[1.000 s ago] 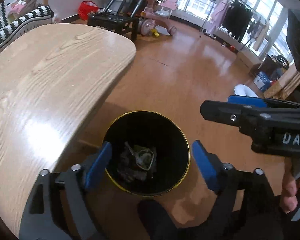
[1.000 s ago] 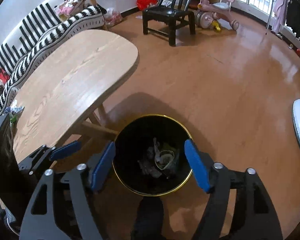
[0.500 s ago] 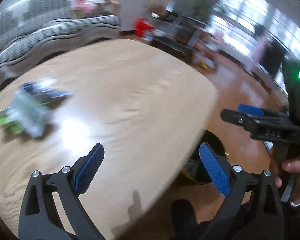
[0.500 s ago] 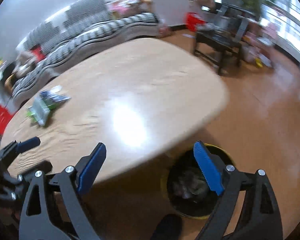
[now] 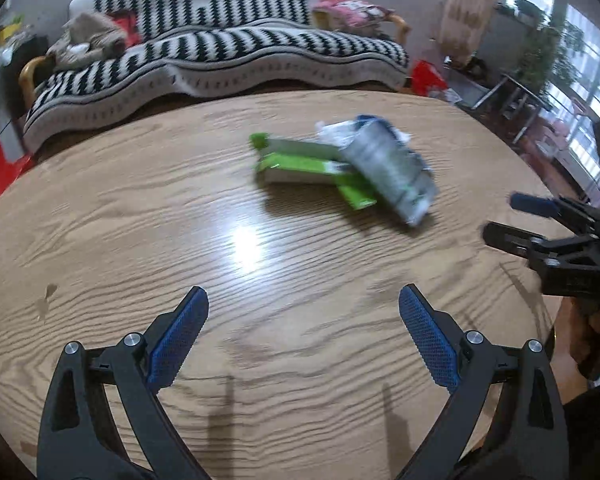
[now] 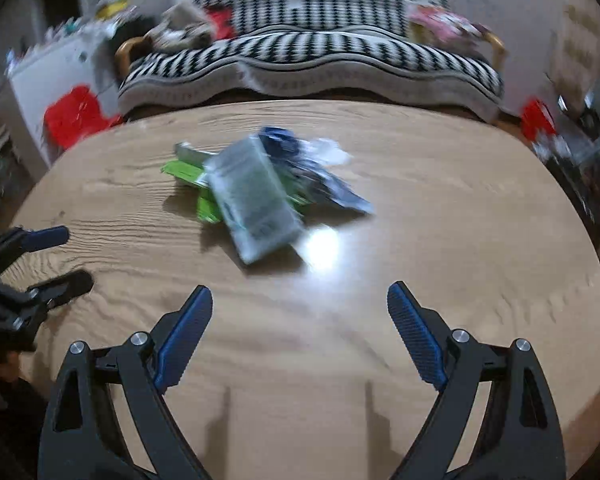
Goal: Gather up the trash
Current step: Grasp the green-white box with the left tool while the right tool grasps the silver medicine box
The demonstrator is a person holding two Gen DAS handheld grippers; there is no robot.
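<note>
A small pile of trash lies on the oval wooden table (image 5: 140, 220) (image 6: 460, 220), past both grippers. It holds a silver-grey foil packet (image 5: 388, 168) (image 6: 256, 196), green wrappers (image 5: 308, 164) (image 6: 208, 204), a dark blue wrapper (image 6: 328, 188) and some clear plastic. My left gripper (image 5: 303, 300) (image 6: 72, 258) is over the table's near part, open, nothing between its blue pads. My right gripper (image 6: 300, 294) (image 5: 504, 218) stands beside it, also open and empty. Neither gripper touches the pile.
A black-and-white striped sofa (image 5: 220, 52) (image 6: 312, 56) runs behind the table, with clothes and cushions on it. Red items (image 6: 76, 116) and a white cabinet (image 6: 52, 72) stand at the left. Metal-framed furniture and plants (image 5: 532, 80) fill the far right by the windows.
Both grippers swung away from the black bin on the floor to over the table. The bin has left both views and the trash pile has come in front. The jaws stand slightly wider.
</note>
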